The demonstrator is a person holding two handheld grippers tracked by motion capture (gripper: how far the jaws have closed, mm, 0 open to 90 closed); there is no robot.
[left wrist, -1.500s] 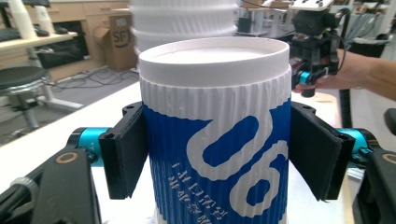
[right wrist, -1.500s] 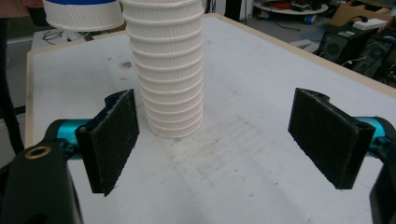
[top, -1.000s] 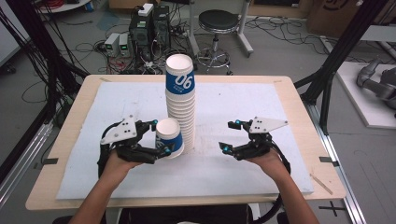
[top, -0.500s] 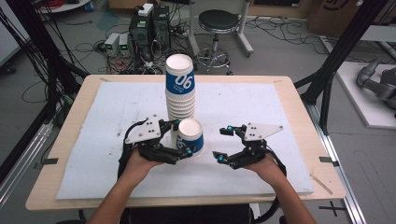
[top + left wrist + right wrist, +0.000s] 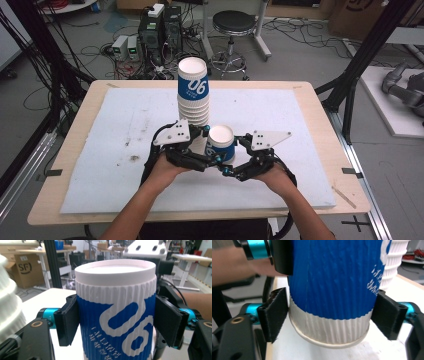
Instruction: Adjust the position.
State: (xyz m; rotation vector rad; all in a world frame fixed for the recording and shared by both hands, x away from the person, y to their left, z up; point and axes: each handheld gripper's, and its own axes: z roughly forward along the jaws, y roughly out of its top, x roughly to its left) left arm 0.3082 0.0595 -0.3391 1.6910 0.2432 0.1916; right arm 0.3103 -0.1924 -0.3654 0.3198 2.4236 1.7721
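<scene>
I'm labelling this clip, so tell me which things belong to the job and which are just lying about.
In use: single cup, clamped by the left gripper; right gripper, jaws around its base; cup stack; white mat.
Lying about: stool, computer boxes, floor cables.

Only a couple of readable bits here. The top cup of the tall cup stack (image 5: 193, 92) has a big white "06" on its blue band. The single blue cup (image 5: 115, 315) has the same big white number, partly cut off, with small white print under it that's too blurry to read. A cardboard box (image 5: 23, 273) in the background says "SF".
</scene>
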